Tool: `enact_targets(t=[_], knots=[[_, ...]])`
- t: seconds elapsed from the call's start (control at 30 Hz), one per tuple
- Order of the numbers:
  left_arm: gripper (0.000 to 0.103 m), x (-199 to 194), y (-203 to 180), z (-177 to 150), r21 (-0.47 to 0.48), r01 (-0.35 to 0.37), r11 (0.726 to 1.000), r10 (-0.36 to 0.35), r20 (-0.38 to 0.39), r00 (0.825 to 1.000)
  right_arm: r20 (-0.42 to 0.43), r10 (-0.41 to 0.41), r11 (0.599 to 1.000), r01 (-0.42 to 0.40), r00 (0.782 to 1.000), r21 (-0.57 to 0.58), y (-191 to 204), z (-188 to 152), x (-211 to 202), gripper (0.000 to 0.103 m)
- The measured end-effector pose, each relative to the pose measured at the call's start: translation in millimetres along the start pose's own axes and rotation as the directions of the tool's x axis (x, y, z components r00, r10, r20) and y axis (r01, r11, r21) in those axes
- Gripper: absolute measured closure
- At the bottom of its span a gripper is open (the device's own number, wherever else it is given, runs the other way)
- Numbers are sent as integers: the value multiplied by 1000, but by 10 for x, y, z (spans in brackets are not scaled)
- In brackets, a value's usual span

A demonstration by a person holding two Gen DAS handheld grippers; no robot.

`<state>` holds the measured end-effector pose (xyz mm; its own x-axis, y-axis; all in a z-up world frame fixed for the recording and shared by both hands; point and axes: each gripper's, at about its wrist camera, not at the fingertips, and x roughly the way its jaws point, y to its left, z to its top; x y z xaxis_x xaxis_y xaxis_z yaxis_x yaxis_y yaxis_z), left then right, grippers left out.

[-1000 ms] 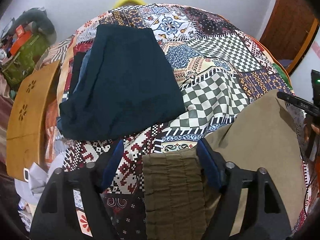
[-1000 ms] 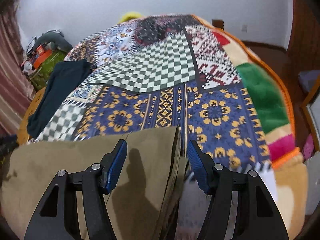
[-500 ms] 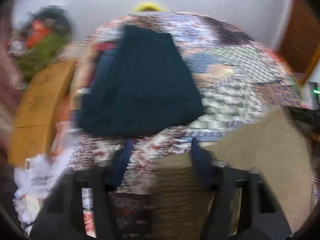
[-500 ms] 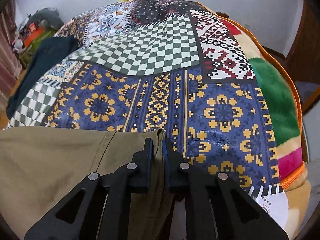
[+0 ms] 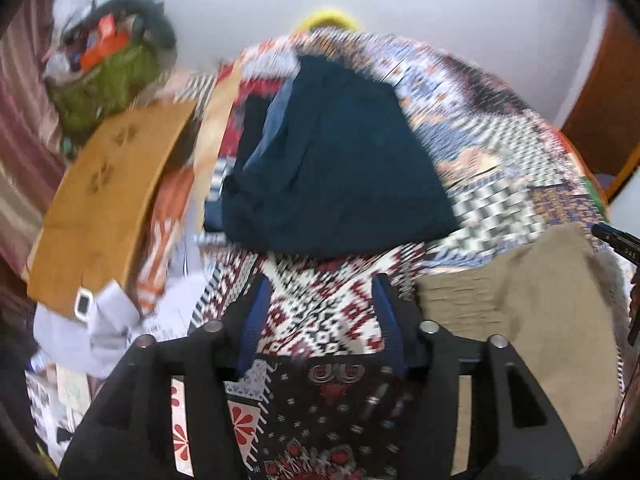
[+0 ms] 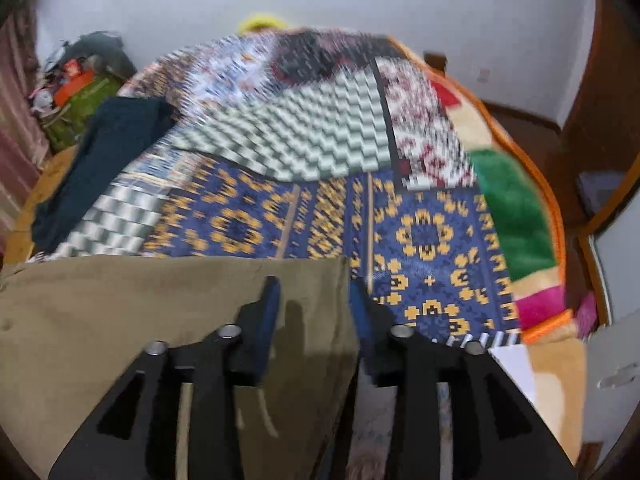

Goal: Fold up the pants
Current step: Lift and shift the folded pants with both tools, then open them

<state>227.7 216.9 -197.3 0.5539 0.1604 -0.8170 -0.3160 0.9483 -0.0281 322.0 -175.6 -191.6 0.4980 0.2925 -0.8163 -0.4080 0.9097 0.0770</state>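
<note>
The khaki pants (image 6: 168,304) lie flat on the patchwork blanket (image 6: 420,236) at the near edge of the bed. My right gripper (image 6: 314,300) is open, its fingers straddling the pants' right end just above the cloth. In the left wrist view the pants (image 5: 532,300) lie to the right, their ribbed waistband nearest. My left gripper (image 5: 320,300) is open and empty over bare blanket (image 5: 320,320), left of the waistband. Both views are blurred by motion.
A folded dark teal garment (image 5: 340,160) lies on the blanket beyond my left gripper, also at the left of the right wrist view (image 6: 100,164). A wooden board (image 5: 104,204) and clutter stand left of the bed. A wooden door (image 5: 608,112) is at the right.
My right gripper was shut on the pants' end half a second ago and has opened. My left gripper has moved left off the waistband, staying open.
</note>
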Motion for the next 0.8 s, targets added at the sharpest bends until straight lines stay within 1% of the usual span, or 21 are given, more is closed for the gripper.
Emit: enact_targets(t=[0.03,0.1,0.17,0.2,0.23,0.3,0.4,0.5,0.6,0.67,0.7,0.73,0.8], knots=[[42,-87,-51,27,13,17,1000,-18,21,1000,23,16,1000,-16,1000,-9,49,7,-96,59],[35,-240,-149,86,43,47,998,-50,56,997,55,57,998,-55,997,-25,165,30,-273,57],[31,-386,-305,138,85,73,994,-80,84,993,70,93,995,-91,993,-33,277,51,-406,49],[28,-447,-386,159,107,87,990,-97,93,991,82,125,992,-122,989,-37,359,54,-493,42],[25,-498,-467,180,128,101,987,-114,99,989,91,145,989,-142,985,-41,439,54,-545,38],[16,-557,-605,188,157,127,979,-144,102,984,102,201,979,-196,974,-60,610,62,-659,33],[15,-576,-814,213,201,156,967,-177,88,980,96,265,962,-257,960,-87,856,50,-712,28],[14,-500,-992,241,225,181,957,-197,52,979,70,309,948,-301,949,-102,1032,10,-680,24],[13,-321,-1136,251,240,209,948,-212,-15,977,33,324,941,-318,946,-116,1176,-21,-558,21],[13,-178,-1183,233,245,220,944,-212,-62,975,-10,324,939,-323,946,-120,1254,-59,-426,19],[13,-101,-1207,212,250,221,943,-206,-86,975,-49,321,938,-324,946,-125,1295,-92,-319,19],[13,0,-1232,182,258,217,941,-193,-116,974,-70,318,938,-325,945,-124,1302,-120,-267,19],[13,140,-1248,107,265,218,939,-180,-162,970,-138,312,938,-328,940,-116,1309,-214,-106,19]])
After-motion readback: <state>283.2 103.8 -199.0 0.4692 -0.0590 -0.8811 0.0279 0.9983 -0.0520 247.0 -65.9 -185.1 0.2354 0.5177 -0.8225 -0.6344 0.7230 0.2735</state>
